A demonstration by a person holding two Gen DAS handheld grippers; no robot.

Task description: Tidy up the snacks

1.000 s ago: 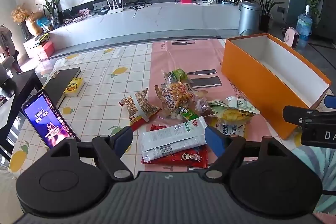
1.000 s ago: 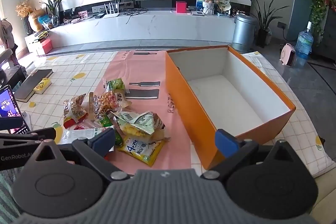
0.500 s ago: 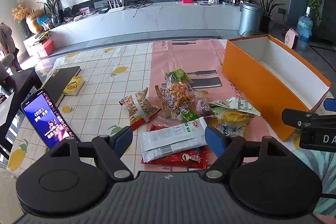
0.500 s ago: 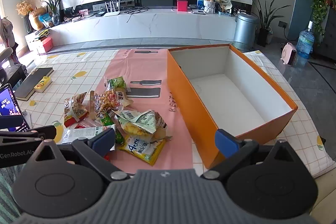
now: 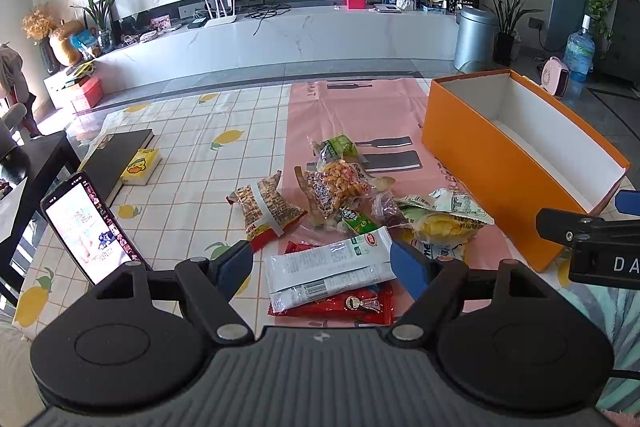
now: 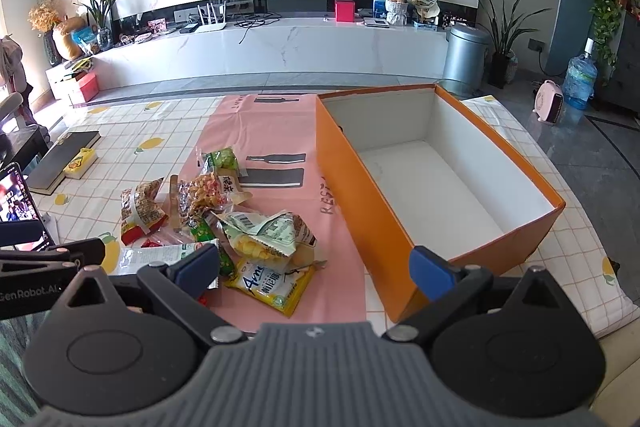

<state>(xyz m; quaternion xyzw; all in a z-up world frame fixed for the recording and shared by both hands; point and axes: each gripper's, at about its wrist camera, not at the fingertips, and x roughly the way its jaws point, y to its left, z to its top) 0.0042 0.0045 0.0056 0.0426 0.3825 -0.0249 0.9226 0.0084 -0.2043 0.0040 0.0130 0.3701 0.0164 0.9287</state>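
Note:
A pile of snack packets lies on the pink runner (image 5: 352,107): a white wafer packet (image 5: 328,273) over a red packet (image 5: 340,305), a peanut bag (image 5: 262,205), a mixed-snack bag (image 5: 336,183), a green packet (image 5: 340,147) and a yellow chip bag (image 5: 444,223). An empty orange box (image 5: 500,163) stands to their right. My left gripper (image 5: 323,267) is open, its fingers either side of the white packet, above it. My right gripper (image 6: 316,269) is open and empty near the yellow Ame packet (image 6: 272,283) and the orange box (image 6: 372,207).
A lit phone (image 5: 88,227) leans at the table's left. A black book (image 5: 116,155) with a small yellow box (image 5: 140,167) lies behind it. The lemon-print tablecloth (image 5: 192,155) covers the table. The right gripper's finger (image 5: 588,227) shows at the right.
Both grippers have barely shifted; the views rose slightly. The phone screen changed from dark to bright. The snacks have not moved.

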